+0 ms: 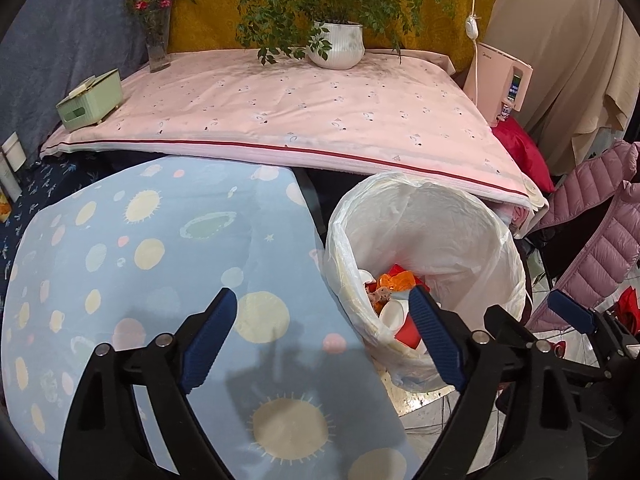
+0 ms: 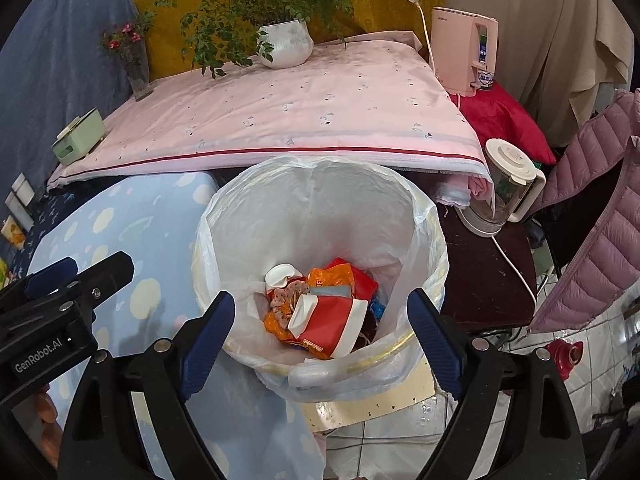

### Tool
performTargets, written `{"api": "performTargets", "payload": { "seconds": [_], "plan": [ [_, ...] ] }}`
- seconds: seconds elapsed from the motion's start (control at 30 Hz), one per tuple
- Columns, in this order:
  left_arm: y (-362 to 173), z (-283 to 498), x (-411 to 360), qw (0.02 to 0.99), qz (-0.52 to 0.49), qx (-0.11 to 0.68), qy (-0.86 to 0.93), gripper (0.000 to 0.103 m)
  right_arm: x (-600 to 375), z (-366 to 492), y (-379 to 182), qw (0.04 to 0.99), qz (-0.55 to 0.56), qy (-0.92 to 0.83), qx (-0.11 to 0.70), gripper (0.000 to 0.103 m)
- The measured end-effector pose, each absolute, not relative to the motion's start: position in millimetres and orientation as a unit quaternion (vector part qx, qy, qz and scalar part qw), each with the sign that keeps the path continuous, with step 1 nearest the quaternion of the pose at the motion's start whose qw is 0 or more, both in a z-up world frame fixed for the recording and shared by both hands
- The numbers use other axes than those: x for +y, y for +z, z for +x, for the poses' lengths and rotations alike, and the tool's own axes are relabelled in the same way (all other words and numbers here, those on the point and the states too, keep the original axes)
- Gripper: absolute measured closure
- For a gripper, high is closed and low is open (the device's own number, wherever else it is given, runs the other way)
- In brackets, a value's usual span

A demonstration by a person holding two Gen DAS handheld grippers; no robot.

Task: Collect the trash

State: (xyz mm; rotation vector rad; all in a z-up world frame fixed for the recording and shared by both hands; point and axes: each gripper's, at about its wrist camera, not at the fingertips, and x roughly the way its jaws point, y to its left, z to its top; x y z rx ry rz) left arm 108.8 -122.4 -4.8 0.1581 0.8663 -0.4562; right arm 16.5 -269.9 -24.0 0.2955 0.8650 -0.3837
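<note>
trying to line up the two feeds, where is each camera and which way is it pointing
Left wrist: sits on the left gripper, looking forward and down over the blue dotted cloth; its open fingers show, plus the right gripper at right.
Right wrist: sits on the right gripper, looking down into the trash bin; its open fingers show, the left gripper at left.
Shared: the bin, pink table cloth, potted plant.

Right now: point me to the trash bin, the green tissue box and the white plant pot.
trash bin (image 2: 430, 236): right wrist view, on the bag-lined rim at its right side.
green tissue box (image 1: 94, 98): left wrist view, on its front wall.
white plant pot (image 1: 338, 46): left wrist view, on its ribbed belly.
</note>
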Motion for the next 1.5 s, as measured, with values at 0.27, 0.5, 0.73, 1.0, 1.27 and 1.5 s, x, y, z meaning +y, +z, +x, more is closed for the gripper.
{"api": "performTargets", "payload": {
  "seconds": [0.27,0.5,0.73,1.0,1.27,1.5],
  "plan": [
    [-4,99,-113,0.881,0.083,0.412,-0.217,0.013,-264,5,-22,0.880,0.132,-0.191,0.414,0.007],
    [-4,98,-101,0.883,0.076,0.414,-0.207,0.011,-259,-2,-17,0.881,0.124,-0.198,0.411,0.007],
    [-3,95,-91,0.887,0.074,0.410,-0.199,0.011,-254,-6,-11,0.883,0.111,-0.205,0.408,0.007],
    [-3,92,-87,0.892,0.076,0.403,-0.190,0.010,-249,-8,-11,0.882,0.102,-0.207,0.411,0.007],
    [-5,90,-85,0.891,0.074,0.406,-0.191,0.010,-247,-11,-11,0.882,0.097,-0.210,0.412,0.007],
    [-6,88,-86,0.891,0.076,0.406,-0.188,0.010,-247,-12,-12,0.881,0.097,-0.210,0.413,0.007]
  ]
}}
